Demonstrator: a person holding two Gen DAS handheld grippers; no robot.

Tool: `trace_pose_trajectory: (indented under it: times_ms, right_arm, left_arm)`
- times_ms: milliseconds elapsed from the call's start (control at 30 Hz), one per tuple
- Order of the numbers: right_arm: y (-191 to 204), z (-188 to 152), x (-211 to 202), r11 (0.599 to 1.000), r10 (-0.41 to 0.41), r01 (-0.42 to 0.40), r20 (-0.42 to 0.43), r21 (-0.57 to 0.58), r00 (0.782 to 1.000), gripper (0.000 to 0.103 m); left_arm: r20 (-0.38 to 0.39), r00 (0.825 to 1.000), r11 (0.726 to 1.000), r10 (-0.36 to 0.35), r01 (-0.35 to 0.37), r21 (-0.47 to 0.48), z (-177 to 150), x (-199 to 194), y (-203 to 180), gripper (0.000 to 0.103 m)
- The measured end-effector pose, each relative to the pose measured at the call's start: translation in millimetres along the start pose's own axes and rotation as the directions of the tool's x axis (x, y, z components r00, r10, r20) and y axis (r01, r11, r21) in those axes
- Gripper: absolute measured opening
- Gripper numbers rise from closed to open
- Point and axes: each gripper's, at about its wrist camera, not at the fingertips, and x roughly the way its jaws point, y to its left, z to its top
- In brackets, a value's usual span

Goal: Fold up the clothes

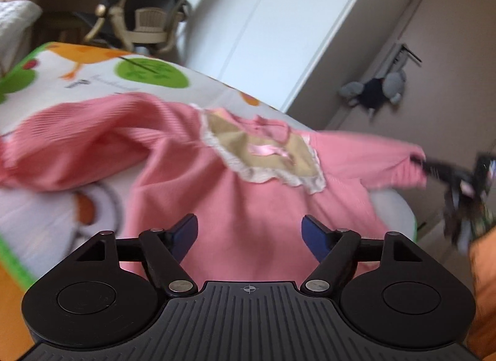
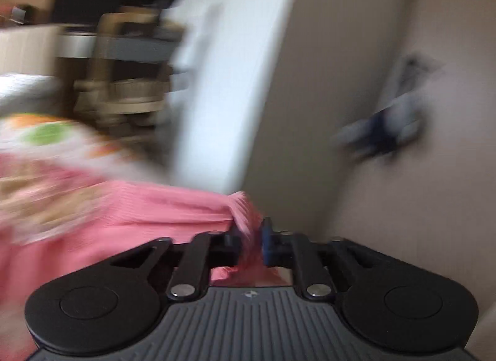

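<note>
Over at the far left of the left wrist view, a printed bed cover (image 1: 43, 156) shows green blobs, orange shapes and white ground, and one sleeve (image 1: 77, 147) of a pink ribbed top (image 1: 248, 206) lies bunched across it. Moving rightward, the body of the top spreads over the cover with its front facing up, and a beige collar panel (image 1: 263, 150) edged in white lace (with a small pink ribbon bow at its middle) sits near the neckline. The left gripper (image 1: 249, 233) hovers over the lower body of the garment with its blue-padded jaws spread wide and nothing between them. Further right, the other sleeve (image 1: 393, 162) stretches out past the edge of the bed, its cuff pinched by the right gripper (image 1: 434, 168), which appears there as a dark blurred shape. Behind, a chair (image 1: 145, 20) stands beyond the bed, a white wardrobe (image 1: 279, 35) rises at centre, and a grey soft toy (image 1: 375, 91) lies on the floor to the right. The right wrist view is heavily motion-blurred, yet it shows the jaws closed tight on the gathered pink cuff (image 2: 248, 221), with the sleeve running off to the left toward the rest of the top.
</note>
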Motion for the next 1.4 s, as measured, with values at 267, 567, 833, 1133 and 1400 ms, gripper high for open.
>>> trace_pose_trajectory:
  times_ms: [267, 567, 833, 1133, 1400]
  right_arm:
    - [-71.2, -20.5, 44.3, 0.909, 0.061, -0.021, -0.084, 0.416, 0.995, 0.058]
    - [-79.4, -60.6, 96.5, 0.690, 0.235, -0.142, -0.035, 0.710, 0.971, 0.064]
    - [-38.1, 35.6, 61.1, 0.701, 0.369, -0.398, 0.176, 0.591, 0.913, 0.012]
    - [130.0, 159.4, -1.4, 0.786, 0.555, -0.589, 0.205, 0.187, 0.806, 0.012]
    - [219.3, 147.3, 27.3, 0.603, 0.751, -0.748, 0.117, 0.279, 0.649, 0.041]
  left_arm:
    - [-0.053, 0.998, 0.998, -0.045, 0.043, -0.043, -4.0, 41.7, 4.2, 0.093]
    - [-0.039, 0.997, 0.995, -0.065, 0.062, -0.084, -10.7, 44.9, 14.1, 0.094]
    - [-0.027, 0.995, 0.992, -0.091, 0.088, -0.091, -12.4, 40.3, 17.0, 0.097]
    - [0.008, 0.994, 0.989, -0.109, 0.109, -0.101, -19.2, 38.6, 16.4, 0.100]
    - [0.013, 0.991, 0.981, -0.133, 0.134, -0.138, -20.1, 34.9, 22.5, 0.100]
